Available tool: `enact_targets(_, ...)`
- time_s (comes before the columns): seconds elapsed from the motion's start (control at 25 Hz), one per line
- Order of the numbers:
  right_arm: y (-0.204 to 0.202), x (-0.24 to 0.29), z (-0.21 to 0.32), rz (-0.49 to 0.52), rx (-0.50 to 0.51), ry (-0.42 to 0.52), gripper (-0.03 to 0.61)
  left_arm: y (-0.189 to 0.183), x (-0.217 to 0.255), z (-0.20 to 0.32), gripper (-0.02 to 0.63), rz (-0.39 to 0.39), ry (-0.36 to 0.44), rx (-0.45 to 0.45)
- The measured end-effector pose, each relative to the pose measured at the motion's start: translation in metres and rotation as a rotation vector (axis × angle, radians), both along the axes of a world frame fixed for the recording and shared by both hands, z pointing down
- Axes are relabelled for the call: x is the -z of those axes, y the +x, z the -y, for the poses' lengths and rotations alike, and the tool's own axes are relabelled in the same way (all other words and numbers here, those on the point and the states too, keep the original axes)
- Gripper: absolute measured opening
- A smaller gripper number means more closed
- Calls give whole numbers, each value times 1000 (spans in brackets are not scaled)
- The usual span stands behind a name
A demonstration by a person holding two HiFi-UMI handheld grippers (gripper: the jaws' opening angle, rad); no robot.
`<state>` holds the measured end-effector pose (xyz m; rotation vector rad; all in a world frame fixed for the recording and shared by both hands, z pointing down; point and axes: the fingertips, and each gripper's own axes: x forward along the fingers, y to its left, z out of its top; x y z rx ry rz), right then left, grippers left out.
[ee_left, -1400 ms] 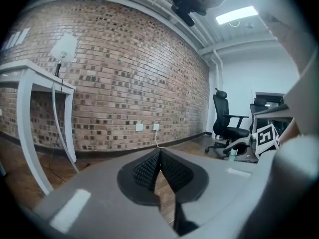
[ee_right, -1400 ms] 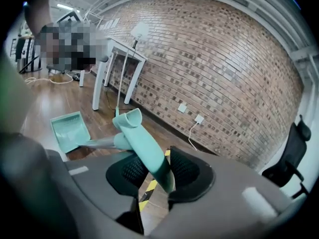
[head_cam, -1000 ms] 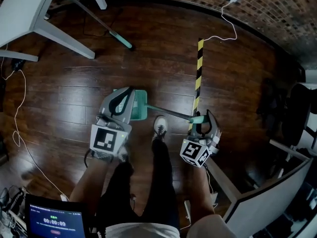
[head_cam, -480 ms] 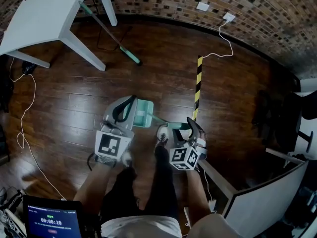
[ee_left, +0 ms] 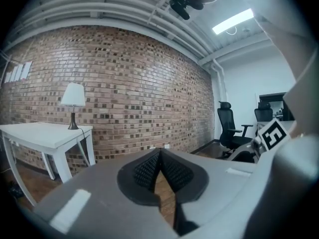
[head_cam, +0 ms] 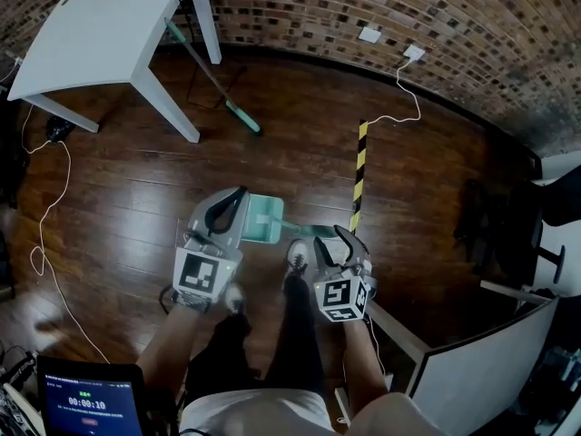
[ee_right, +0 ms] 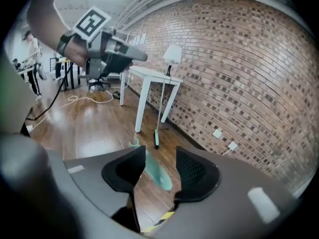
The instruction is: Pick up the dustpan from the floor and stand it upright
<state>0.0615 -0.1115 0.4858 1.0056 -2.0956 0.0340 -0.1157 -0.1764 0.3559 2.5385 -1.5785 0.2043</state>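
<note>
The green dustpan (head_cam: pixel 265 222) stands on the dark wood floor just ahead of the person's feet. Its thin handle slants toward my right gripper (head_cam: pixel 332 239). In the right gripper view, the handle's green end (ee_right: pixel 158 173) shows in the gap below my right gripper (ee_right: pixel 160 156). Those jaws are closing, and neither pad touches the handle. My left gripper (head_cam: pixel 227 209) hangs at the pan's left side and hides part of it. Its pads (ee_left: pixel 149 169) meet at the tips with nothing between them, and it faces the brick wall.
A white table (head_cam: pixel 100 34) stands at the back left, with a green-headed broom (head_cam: pixel 241 116) leaning on it. A yellow-black tape strip (head_cam: pixel 359 175) runs along the floor ahead. Also here are a white cable (head_cam: pixel 399 89), a shoe (head_cam: pixel 296 254), a white panel (head_cam: pixel 472 371) and office chairs (ee_left: pixel 230 128).
Both grippers have risen. The right one let go of the green handle end and drew left. The dustpan's handle has swung up from lying flat.
</note>
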Motion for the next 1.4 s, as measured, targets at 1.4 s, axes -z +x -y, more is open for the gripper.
enact_targets(1.4, -4, 370, -96, 476, -310, 419, 12, -55, 241, -163, 0, -25, 235, -4)
